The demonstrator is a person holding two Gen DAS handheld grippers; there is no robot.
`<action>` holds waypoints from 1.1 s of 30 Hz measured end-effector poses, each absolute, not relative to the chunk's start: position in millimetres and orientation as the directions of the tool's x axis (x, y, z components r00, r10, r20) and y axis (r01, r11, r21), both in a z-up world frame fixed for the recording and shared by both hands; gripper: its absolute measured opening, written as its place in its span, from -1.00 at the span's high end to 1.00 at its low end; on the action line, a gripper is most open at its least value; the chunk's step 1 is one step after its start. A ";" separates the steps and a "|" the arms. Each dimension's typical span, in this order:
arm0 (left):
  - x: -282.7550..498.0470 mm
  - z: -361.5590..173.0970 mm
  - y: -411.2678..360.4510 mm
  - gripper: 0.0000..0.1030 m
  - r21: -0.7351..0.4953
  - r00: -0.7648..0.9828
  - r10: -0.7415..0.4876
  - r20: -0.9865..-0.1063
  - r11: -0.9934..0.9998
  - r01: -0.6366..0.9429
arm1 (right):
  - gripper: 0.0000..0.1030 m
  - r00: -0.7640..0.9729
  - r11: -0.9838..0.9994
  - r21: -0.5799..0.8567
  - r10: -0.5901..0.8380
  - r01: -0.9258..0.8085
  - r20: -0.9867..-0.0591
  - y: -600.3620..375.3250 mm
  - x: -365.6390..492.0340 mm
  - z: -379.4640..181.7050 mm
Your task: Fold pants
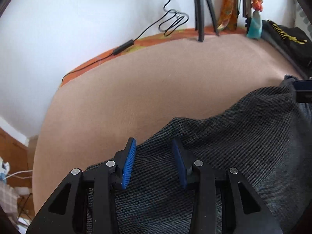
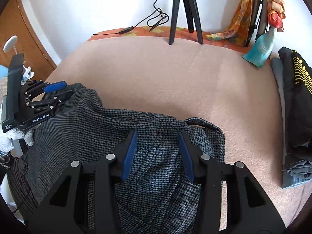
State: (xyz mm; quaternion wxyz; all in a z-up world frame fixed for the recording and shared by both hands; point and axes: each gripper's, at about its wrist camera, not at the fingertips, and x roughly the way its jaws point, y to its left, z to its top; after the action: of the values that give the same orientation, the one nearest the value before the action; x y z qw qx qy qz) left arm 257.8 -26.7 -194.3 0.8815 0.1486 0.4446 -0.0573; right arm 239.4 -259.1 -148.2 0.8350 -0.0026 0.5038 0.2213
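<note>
Grey houndstooth pants (image 2: 156, 136) lie bunched on the pink blanket (image 2: 175, 78), across the near half of the bed. My right gripper (image 2: 158, 154) is open and hovers over the middle of the pants, with nothing between its blue pads. My left gripper (image 1: 154, 161) is open over the pants (image 1: 224, 146) near their far edge. It also shows in the right wrist view (image 2: 64, 89) at the left, held in a white glove, jaws apart at a raised fold of the fabric.
A black tripod (image 2: 183, 11) stands at the back of the bed, with a black cable (image 2: 136, 24) beside it. Folded dark clothes (image 2: 294, 107) are stacked at the right edge. A teal cloth (image 2: 259, 52) and orange scarves (image 2: 239, 23) hang at the back right. A wooden cabinet (image 2: 17, 37) is at left.
</note>
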 end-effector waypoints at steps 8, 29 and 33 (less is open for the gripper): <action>257.3 -193.3 -15.5 0.24 0.206 0.610 0.040 -0.791 0.957 0.205 | -0.44 0.473 0.899 0.387 0.436 -0.203 -0.765 -328.7 249.1 -141.1; 247.1 -173.0 -12.0 0.11 0.186 0.688 0.046 -0.724 0.974 0.131 | 0.49 0.403 0.922 0.351 0.388 -0.165 -0.829 -322.9 253.9 -157.6; 225.7 -145.6 -18.9 0.10 0.147 0.718 -0.020 -0.696 0.974 0.170 | 0.15 0.430 0.904 0.409 0.420 -0.124 -0.799 -341.5 235.5 -139.4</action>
State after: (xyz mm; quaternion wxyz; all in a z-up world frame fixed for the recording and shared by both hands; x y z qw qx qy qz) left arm 225.7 -18.9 -145.6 0.9213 0.1006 0.3721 -0.0516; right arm 235.5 -341.5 -139.4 0.8328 0.1456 0.5084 0.1635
